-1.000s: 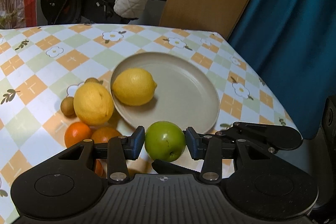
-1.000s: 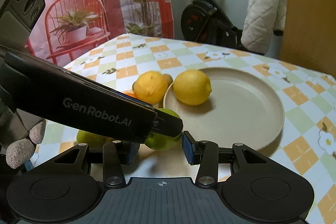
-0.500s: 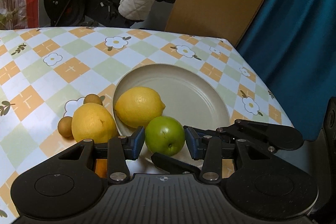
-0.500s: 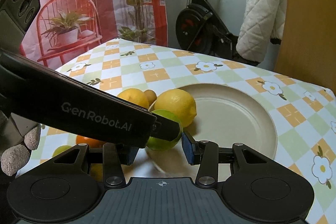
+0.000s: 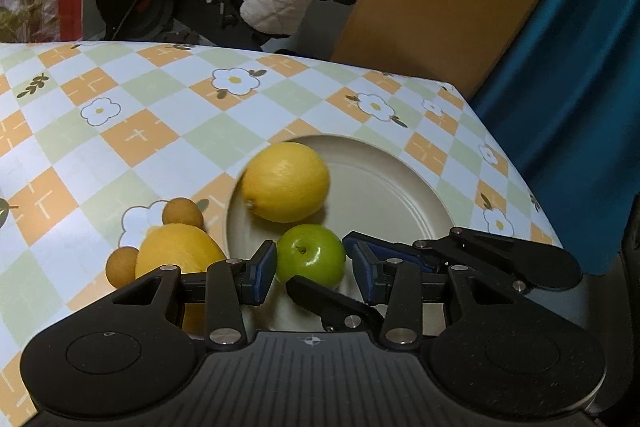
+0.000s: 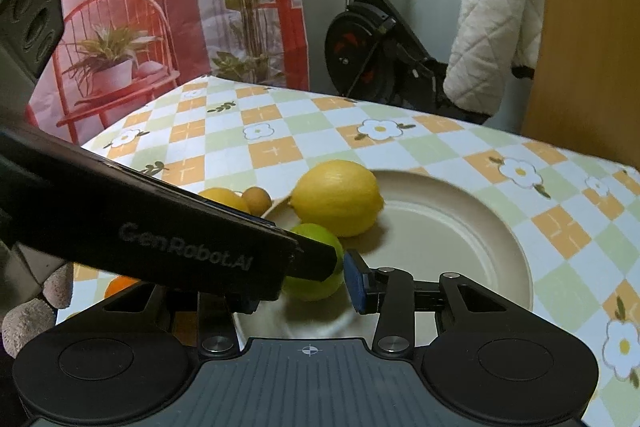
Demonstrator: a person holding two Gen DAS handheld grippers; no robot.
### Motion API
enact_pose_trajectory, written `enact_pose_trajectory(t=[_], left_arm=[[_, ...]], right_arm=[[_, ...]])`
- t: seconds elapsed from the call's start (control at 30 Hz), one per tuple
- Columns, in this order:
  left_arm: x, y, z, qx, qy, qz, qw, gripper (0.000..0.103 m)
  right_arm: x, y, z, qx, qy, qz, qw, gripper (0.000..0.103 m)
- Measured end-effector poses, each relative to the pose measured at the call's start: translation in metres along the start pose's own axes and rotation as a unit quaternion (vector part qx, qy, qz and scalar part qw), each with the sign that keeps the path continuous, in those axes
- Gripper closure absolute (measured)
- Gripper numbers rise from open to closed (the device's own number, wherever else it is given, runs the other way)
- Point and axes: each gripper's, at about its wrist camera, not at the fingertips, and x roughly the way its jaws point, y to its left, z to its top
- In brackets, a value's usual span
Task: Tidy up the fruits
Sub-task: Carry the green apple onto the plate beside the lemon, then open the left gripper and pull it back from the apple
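— What can't you make out from where I sit?
— In my right wrist view the left gripper's arm (image 6: pixel 160 227) covers the green apple (image 6: pixel 320 285)'s left half and my near-left jaw.
— And the orange (image 6: pixel 120 285)?
— Just a sliver shows. In my left wrist view the second lemon (image 5: pixel 176 251) is half hidden.

Home – exercise bike (image 6: pixel 372 39) (floral tablecloth (image 5: pixel 140 131))

Green apple (image 5: pixel 311 255), stem dimple facing up and toward us, sits at the plate's (image 5: pixel 404 195) near rim; lemon (image 5: pixel 286 181) lies just behind it, a second lemon (image 5: pixel 176 251) off the plate.
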Motion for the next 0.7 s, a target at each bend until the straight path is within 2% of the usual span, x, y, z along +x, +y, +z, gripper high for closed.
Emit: enact_pose_trajectory(t=[0.37, 0.7], left_arm=[[-0.012, 0.002, 0.003, -0.003, -0.018, 0.013, 0.9998, 0.059], [-0.040, 0.003, -0.001, 0.005, -0.037, 0.034, 0.9987, 0.059]], right_arm=[[0.003, 0.007, 0.003, -0.017, 0.009, -0.013, 1.000, 0.063], [-0.018, 0.009, -0.007, -0.003, 0.010, -0.025, 1.000, 0.061]])
